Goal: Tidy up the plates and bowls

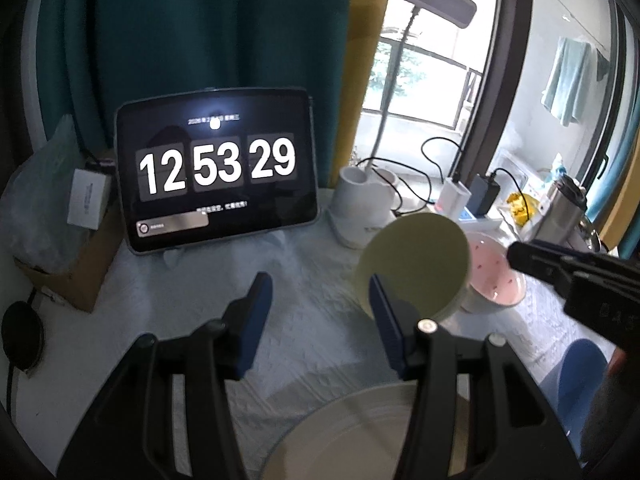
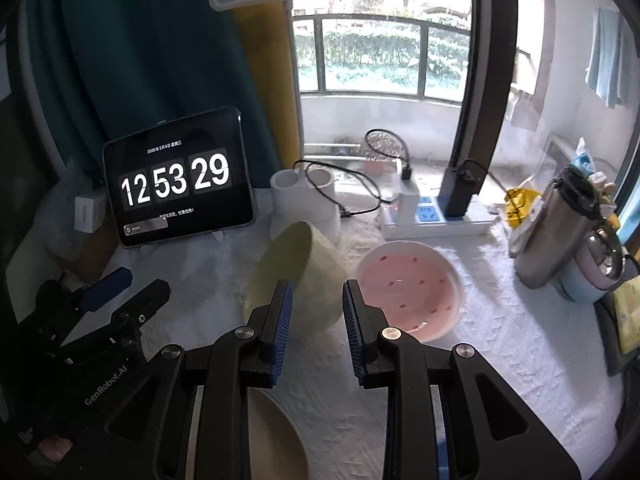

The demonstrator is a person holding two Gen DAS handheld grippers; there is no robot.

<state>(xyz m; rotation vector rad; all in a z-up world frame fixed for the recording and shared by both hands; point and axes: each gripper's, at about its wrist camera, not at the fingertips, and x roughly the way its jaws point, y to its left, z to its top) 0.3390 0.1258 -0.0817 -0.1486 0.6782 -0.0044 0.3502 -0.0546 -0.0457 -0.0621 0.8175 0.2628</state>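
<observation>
Right hand-held gripper (image 2: 316, 312) jaws apart, empty; green bowl (image 2: 296, 272) tipped (beside pink bowl (image 2: 412, 288)).

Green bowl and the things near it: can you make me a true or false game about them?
1. The green bowl is tipped over on its side. True.
2. The pink bowl is stacked inside the green bowl. False: it sits upright beside the green bowl, on the white cloth.
3. The tablet shows 10 15 00. False: it shows 12 53 29.
4. A shiny metal flask stands to the right of the pink bowl in the right wrist view. True.
5. The pink bowl is full of soup. False: it is empty, with little dark pink marks inside.
</observation>
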